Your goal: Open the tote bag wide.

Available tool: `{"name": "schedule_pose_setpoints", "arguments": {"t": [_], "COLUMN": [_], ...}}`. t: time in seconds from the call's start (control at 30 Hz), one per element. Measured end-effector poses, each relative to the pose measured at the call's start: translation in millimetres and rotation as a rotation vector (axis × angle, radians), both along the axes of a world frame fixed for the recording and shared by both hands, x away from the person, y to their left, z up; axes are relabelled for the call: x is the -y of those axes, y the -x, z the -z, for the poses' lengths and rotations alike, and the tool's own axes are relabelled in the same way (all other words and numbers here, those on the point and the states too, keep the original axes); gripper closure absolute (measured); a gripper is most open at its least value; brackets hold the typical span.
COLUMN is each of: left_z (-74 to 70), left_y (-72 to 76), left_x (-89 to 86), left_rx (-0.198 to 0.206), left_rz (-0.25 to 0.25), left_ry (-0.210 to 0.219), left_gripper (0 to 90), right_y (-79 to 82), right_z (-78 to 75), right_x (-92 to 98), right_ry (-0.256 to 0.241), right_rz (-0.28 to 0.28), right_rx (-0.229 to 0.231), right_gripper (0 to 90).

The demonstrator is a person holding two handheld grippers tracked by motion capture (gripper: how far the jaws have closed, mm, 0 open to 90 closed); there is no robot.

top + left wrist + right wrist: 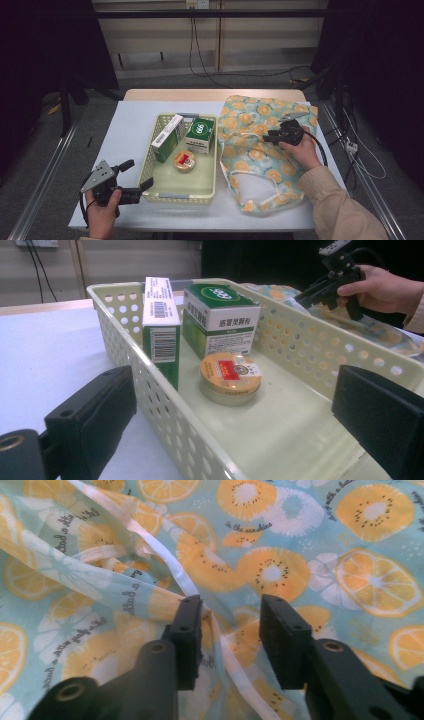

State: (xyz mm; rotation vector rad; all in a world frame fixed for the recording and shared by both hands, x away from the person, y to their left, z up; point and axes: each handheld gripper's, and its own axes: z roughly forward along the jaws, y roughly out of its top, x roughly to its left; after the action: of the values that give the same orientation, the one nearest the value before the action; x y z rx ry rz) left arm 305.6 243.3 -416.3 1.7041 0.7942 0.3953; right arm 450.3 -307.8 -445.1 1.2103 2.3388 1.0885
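Right gripper (272, 136): mine, lowered onto the fruit-print bag (250, 125); jaws parted, straddling a white strap (180, 577) of the bag. Nothing pinched yet, as far as the right gripper view shows.
Reason for pose: I judge the strap or the bag's rim is what I mean to catch, so the mouth can be lifted open.
Left gripper (135, 181): mine, at the near-left corner of the basket (150, 160); jaws spread wide, 1 outside the basket wall and 1 over the inside, gripping nothing.
Reason for pose: likely lined up to steady the basket wall or reach in for an item.
Fruit-print bag: lying flat and rumpled on the right half of the surface (125, 130), just beside the basket, handles toward me.
Basket: pale yellow, perforated, mid-surface; holds 3 items, all in its far half.
Item 1: tall green-and-white box (160, 330), upright against the left wall.
Item 2: squat green box (220, 320), beside item 1.
Item 3: round tin (230, 377), flat, in front of the 2 boxes.
Status: judged early; all 3 items in the basket, the bag not yet opened.
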Motion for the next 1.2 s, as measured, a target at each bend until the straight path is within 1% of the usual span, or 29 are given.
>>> {"name": "schedule_pose_setpoints", "arguments": {"t": [0.13,0.17,0.23,0.3,0.37,0.4,0.43,0.5,0.53,0.67,0.7,0.73,0.77,0.83,0.87,0.93,0.97,1.07,1.1,1.13,1.2], "left_z": [-0.6,-0.7,-0.6,-0.6,-0.6,-0.6,-0.6,-0.6,-0.7,-0.4,-0.2,0.2,0.2,0.1,0.0,-0.3,-0.5,-1.3,-1.3,-1.2,-0.8], "left_y": [0.4,0.5,0.4,0.3,0.2,0.3,0.2,0.3,0.2,-0.2,-0.3,-0.3,-0.4,-0.1,0.0,0.1,0.1,0.1,0.0,0.0,-0.1], "left_x": [0.9,1.0,1.4,2.0,2.6,2.9,3.0,3.3,3.4,4.0,3.9,3.9,3.3,2.6,2.2,1.8,1.9,2.4,2.6,2.7,2.5], "left_rx": [0.002,0.002,0.0,0.0,0.002,0.001,0.001,-0.002,-0.002,-0.003,-0.004,-0.005,-0.004,-0.005,-0.004,-0.001,-0.001,0.002,0.001,0.001,0.0], "left_rz": [0.0,0.001,0.002,0.003,0.006,0.006,0.007,0.007,0.008,0.012,0.011,0.008,0.008,0.005,0.005,0.005,0.006,0.009,0.009,0.007,0.006], "left_ry": [0.005,0.001,0.001,0.003,0.004,0.004,0.002,0.0,-0.001,-0.001,0.0,0.002,0.001,0.004,0.006,0.006,0.007,0.008,0.007,0.006,0.005], "left_gripper": [4.2,4.1,4.2,4.1,4.1,4.1,4.1,4.1,4.1,4.1,4.1,4.1,4.1,4.2,4.1,4.2,4.1,4.1,4.1,4.1,4.1], "right_y": [8.1,10.3,15.6,20.7,25.5,27.2,28.6,29.9,29.5,26.5,26.0,25.7,25.4,24.7,24.4,23.8,23.6,22.4,22.5,22.8,23.7], "right_z": [-7.5,-8.9,-12.2,-15.0,-15.3,-14.0,-11.8,-5.5,-1.9,11.6,13.9,14.7,14.8,14.8,14.7,14.0,13.8,13.6,13.3,13.1,11.9], "right_x": [-0.7,-1.1,-2.8,-5.2,-7.9,-9.6,-11.4,-15.1,-16.8,-23.0,-24.8,-26.0,-27.1,-27.3,-27.0,-25.3,-24.2,-20.9,-20.6,-20.7,-20.8], "right_ry": [-0.033,-0.043,-0.047,-0.054,-0.066,-0.07,-0.066,-0.038,-0.031,0.026,0.037,0.044,0.048,0.071,0.066,0.064,0.056,0.037,0.031,0.036,0.033], "right_rz": [-0.01,-0.021,-0.032,-0.05,-0.061,-0.07,-0.077,-0.085,-0.089,-0.109,-0.115,-0.119,-0.119,-0.116,-0.122,-0.116,-0.119,-0.118,-0.121,-0.126,-0.136], "right_rx": [0.014,0.02,0.035,0.037,0.038,0.028,0.022,0.004,-0.012,-0.037,-0.041,-0.024,-0.02,0.001,0.002,0.0,-0.006,-0.019,-0.028,-0.025,-0.042], "right_gripper": [54.9,54.3,52.4,50.8,45.3,42.2,40.2,37.6,37.2,36.0,35.7,36.1,37.0,46.3,51.1,61.3,69.2,84.8,86.6,88.2,89.5]}}
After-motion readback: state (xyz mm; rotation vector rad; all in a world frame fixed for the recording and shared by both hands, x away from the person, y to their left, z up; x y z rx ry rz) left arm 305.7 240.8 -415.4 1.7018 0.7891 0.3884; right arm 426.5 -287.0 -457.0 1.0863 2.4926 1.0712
